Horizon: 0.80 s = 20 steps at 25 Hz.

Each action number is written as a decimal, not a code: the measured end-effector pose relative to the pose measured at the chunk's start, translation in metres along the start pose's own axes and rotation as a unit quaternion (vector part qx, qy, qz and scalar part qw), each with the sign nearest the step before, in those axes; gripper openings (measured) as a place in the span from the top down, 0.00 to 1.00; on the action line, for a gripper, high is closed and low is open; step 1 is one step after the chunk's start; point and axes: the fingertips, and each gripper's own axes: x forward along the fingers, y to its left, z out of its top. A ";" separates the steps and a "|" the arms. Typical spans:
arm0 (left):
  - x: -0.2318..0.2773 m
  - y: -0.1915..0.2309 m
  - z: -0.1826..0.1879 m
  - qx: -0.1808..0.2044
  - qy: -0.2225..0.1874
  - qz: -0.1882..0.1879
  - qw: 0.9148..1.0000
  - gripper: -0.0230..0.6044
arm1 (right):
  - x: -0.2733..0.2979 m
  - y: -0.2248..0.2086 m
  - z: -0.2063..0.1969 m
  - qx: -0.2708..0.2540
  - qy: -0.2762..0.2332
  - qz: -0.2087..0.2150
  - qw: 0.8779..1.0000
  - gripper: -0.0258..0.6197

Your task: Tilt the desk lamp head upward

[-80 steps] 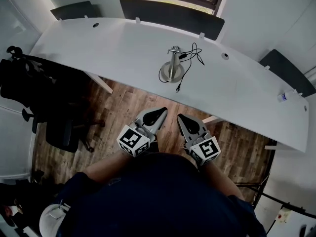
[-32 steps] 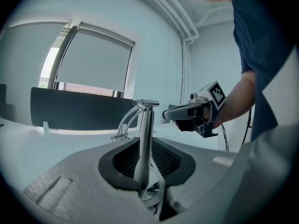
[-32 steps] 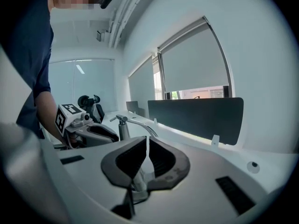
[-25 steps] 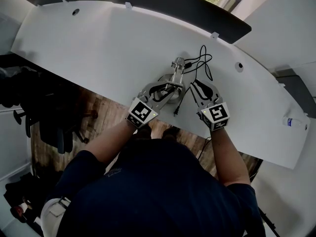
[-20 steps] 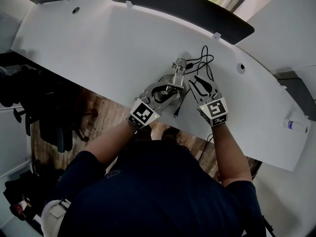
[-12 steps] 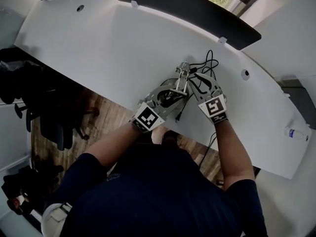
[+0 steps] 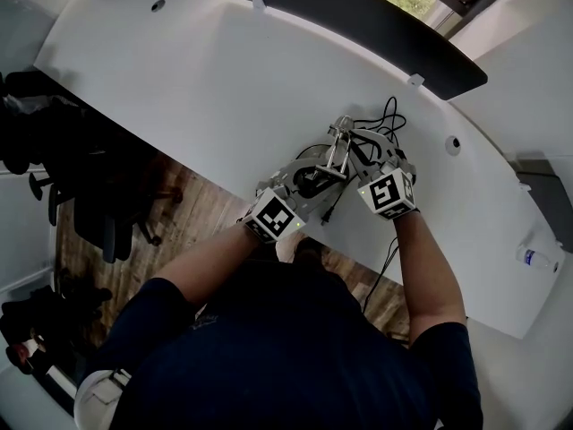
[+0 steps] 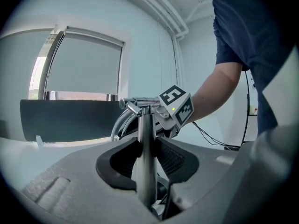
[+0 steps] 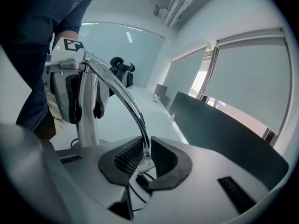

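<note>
– Both grippers have left their place over the wooden floor (image 7: pixel 192 209) and come to the desk lamp (image 7: pixel 333 150). In the last moment the right gripper (image 7: pixel 356 140) has swung in from beside the lamp and rolled over. Its jaws have just been closing.

– Closing on what?

– On the lamp's curved chrome neck (image 9: pixel 122 91). The right gripper view shows the thin tube arching down from the top of the post into the gap. Both dark pads (image 9: pixel 124 160) lie against it near its lower end.

– And the left gripper (image 7: pixel 311 177)?

– It clamps the upright post (image 8: pixel 144 139). The post stands straight between its jaws, and the pads press on it from either side.

– Where does the lamp stand?

– On the white bench (image 7: pixel 197 79), close to the edge nearest the person. Its black cable (image 7: pixel 390 115) lies in loops just behind it.

– Do the two grippers touch?

– No. The left one sits low on the post and the right one is out along the neck.

– Anything else on the bench?

– A small bottle (image 7: pixel 534 258) at the far right end, well apart from the lamp.
</note>
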 end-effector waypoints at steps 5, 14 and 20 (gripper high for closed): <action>-0.001 0.000 -0.005 -0.004 0.014 0.005 1.000 0.76 | 0.002 -0.001 0.002 -0.046 0.003 -0.010 0.999 0.90; -0.001 0.001 -0.002 -0.011 0.007 0.007 1.000 0.76 | 0.002 -0.002 0.003 -0.083 0.023 -0.005 0.996 0.90; -0.001 0.000 -0.002 -0.012 0.011 0.004 1.000 0.76 | 0.001 -0.002 0.004 -0.099 0.031 0.008 0.995 0.90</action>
